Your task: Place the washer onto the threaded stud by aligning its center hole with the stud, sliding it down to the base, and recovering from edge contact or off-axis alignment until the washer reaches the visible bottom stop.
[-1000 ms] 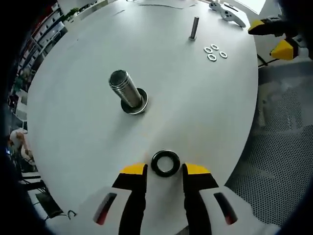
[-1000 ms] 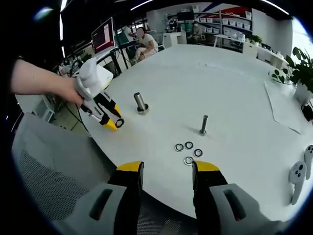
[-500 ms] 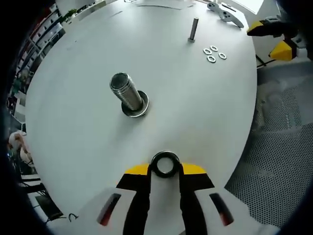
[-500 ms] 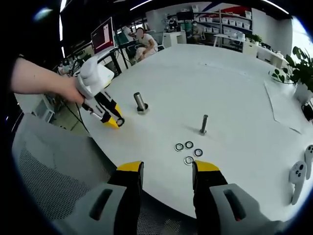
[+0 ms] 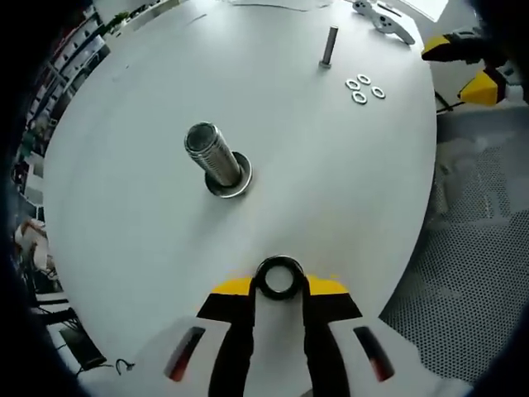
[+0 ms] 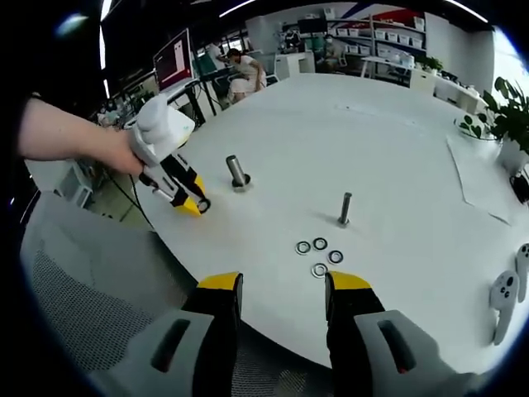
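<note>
Left gripper (image 5: 279,286) has its jaws clenched on the black washer (image 5: 278,277) at their tips, the threaded stud (image 5: 212,155) standing ahead and slightly left, so next comes lifting and centring the hole above it, while the right gripper (image 6: 281,291) idles with jaws released.

Near rim of washer (image 5: 279,278) tucked between the yellow fingers (image 5: 228,291), out of sight. Small washers (image 5: 364,88) beside thin stud (image 5: 328,47) too small to count surely. Game controller (image 5: 382,16) cut off at top edge. In right gripper view, forearm (image 6: 62,136) cut off at left; controller (image 6: 506,294) clipped at right.
</note>
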Tool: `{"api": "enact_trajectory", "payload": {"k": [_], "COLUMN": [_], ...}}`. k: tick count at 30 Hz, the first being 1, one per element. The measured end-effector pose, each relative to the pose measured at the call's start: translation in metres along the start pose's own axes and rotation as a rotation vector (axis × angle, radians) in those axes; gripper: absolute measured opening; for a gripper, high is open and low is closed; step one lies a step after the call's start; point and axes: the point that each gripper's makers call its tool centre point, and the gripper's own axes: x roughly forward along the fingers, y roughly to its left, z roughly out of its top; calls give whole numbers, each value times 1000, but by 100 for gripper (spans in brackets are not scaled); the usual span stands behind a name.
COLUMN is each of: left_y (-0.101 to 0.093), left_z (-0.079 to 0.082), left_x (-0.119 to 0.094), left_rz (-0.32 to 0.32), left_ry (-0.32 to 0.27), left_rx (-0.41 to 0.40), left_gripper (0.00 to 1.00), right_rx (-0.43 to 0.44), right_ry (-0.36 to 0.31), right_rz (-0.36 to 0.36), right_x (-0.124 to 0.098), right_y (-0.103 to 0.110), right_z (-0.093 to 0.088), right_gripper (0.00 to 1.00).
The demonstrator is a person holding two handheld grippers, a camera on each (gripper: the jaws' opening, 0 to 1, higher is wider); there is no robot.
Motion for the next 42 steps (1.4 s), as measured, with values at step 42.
{"api": "enact_trajectory", "payload": {"k": [42], "left_y": [29], "left_z": [79], "left_x": [-61], "left_rz": [69], "left_ry": [-285], "left_rx": [33], "left_gripper": [18], "right_rx": [51], "right_ry": [-26], "right_rz": [5], "right_x": [-3], "right_y": [-2], "right_z": [4], "right_gripper": [42]}}
